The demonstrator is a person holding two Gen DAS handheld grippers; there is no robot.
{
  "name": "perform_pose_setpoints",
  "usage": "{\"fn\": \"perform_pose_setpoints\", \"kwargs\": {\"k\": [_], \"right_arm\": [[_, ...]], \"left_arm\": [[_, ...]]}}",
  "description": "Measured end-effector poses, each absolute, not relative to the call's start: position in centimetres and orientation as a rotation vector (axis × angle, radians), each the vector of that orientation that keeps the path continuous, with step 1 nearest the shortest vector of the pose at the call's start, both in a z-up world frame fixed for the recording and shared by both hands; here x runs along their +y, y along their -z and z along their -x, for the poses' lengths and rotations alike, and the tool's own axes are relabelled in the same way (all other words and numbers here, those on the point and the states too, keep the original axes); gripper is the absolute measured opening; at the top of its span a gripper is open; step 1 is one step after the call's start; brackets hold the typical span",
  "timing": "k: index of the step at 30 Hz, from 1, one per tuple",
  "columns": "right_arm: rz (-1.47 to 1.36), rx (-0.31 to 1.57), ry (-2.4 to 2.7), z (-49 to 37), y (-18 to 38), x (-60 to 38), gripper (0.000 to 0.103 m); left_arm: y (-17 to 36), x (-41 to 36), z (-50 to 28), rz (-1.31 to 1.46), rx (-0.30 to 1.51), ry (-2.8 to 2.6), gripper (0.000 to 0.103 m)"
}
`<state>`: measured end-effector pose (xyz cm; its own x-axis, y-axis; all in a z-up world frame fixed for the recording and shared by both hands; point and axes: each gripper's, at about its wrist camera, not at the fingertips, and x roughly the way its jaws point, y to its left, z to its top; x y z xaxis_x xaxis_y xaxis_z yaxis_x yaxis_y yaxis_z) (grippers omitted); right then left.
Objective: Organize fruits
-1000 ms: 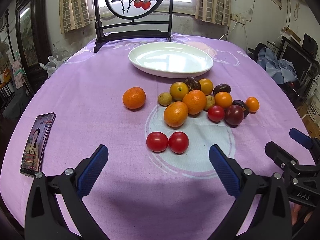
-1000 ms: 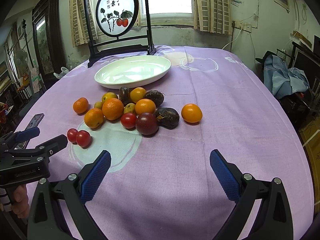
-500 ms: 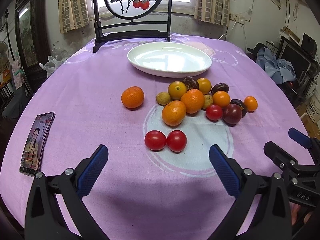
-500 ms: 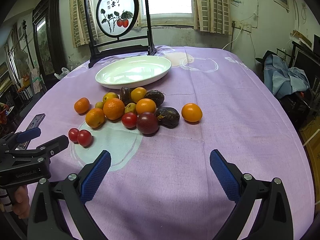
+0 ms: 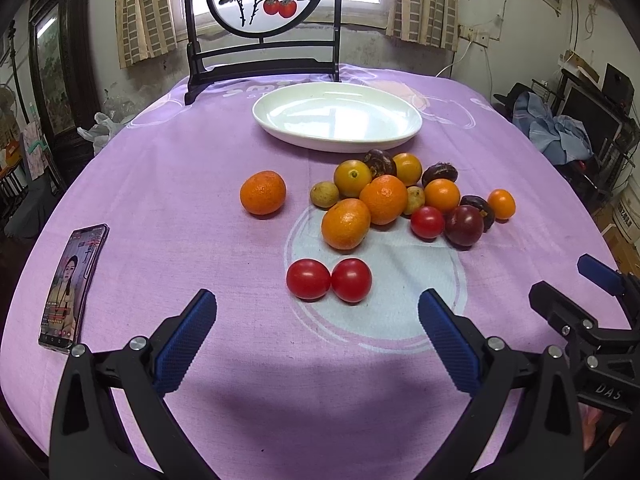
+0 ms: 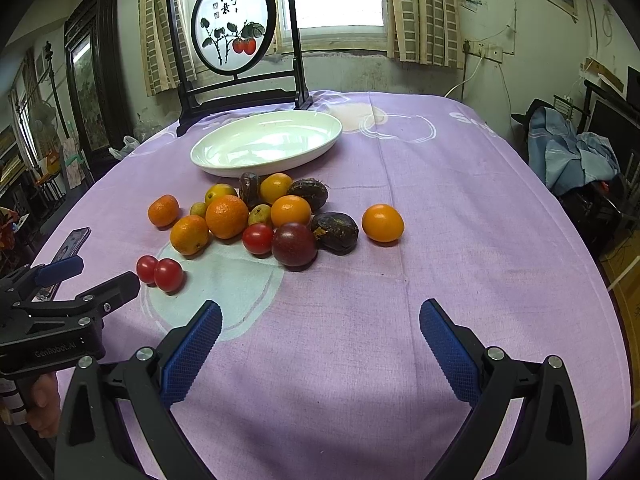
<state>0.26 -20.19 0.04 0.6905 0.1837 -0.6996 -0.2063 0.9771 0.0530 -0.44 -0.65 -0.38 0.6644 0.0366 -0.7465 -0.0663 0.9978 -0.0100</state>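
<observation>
A pile of oranges, dark passion fruits and small yellow fruits (image 5: 384, 199) (image 6: 226, 216) lies on the purple cloth, just in front of an empty white plate (image 5: 304, 140) (image 6: 208, 162). Two red tomatoes (image 5: 328, 279) (image 6: 160, 273) sit side by side nearest me. One orange (image 5: 263, 193) lies apart on the left, another (image 6: 382, 223) apart on the right. My left gripper (image 5: 318, 320) is open, low over the cloth, a little short of the tomatoes. My right gripper (image 6: 320, 330) is open over bare cloth, short of the pile.
A phone (image 5: 74, 280) lies screen-up near the table's left edge. A black-framed round painted screen (image 5: 262, 0) stands behind the plate. Clothes on furniture (image 6: 568, 152) sit off the table's right side. A person's fingers hold the left gripper handle (image 6: 44, 404).
Both grippers have crept slightly forward toward the fruit; the scene sits a touch lower and closer in view. Nothing was grasped and both stay open.
</observation>
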Motion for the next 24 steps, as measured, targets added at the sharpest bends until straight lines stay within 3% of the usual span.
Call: {"fn": "perform_pose_setpoints", "kwargs": {"k": [19, 24], "right_arm": [[0.009, 0.803, -0.273, -0.3, 0.9, -20.5, 0.1], [0.002, 0.809, -0.294, -1.2, 1.2, -20.7, 0.1]], "left_arm": [[2.9, 0.1, -1.1, 0.016, 0.917, -0.053, 0.099], [4.1, 0.2, -3.0, 0.024, 0.969, -0.039, 0.084]]}}
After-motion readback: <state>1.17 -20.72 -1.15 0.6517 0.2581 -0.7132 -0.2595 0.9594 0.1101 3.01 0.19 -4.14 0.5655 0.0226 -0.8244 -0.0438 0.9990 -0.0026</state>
